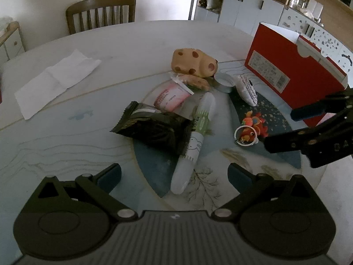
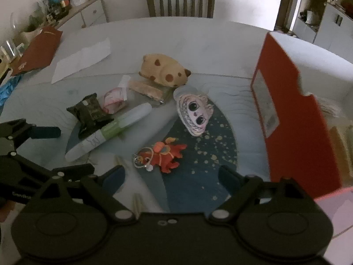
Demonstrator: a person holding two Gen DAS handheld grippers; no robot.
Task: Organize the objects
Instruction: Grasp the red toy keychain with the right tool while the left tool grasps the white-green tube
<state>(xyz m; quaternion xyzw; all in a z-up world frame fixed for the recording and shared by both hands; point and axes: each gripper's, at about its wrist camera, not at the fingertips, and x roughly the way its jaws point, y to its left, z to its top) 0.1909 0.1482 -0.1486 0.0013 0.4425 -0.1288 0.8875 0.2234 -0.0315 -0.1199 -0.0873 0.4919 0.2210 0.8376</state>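
Observation:
Small objects lie heaped on the table: a white and green tube (image 1: 194, 137) (image 2: 110, 130), a dark snack packet (image 1: 154, 128) (image 2: 90, 112), a pink cup (image 1: 172, 97) (image 2: 114, 99), a tan spotted plush (image 1: 194, 61) (image 2: 163, 70), a doll-face pouch (image 1: 246, 89) (image 2: 195, 112), and a red keychain toy (image 1: 253, 125) (image 2: 163, 154). An open red box (image 1: 293, 77) (image 2: 295, 114) stands at the right. My left gripper (image 1: 174, 174) (image 2: 64, 150) is open just before the tube's near end. My right gripper (image 2: 172, 178) (image 1: 278, 125) is open, just short of the keychain toy.
A white folded paper (image 1: 55, 81) (image 2: 81, 59) lies at the far left of the table. A wooden chair (image 1: 101, 13) (image 2: 181, 0) stands behind the table. A red folder (image 2: 37, 50) lies at the left edge. Cabinets (image 1: 253, 6) line the right wall.

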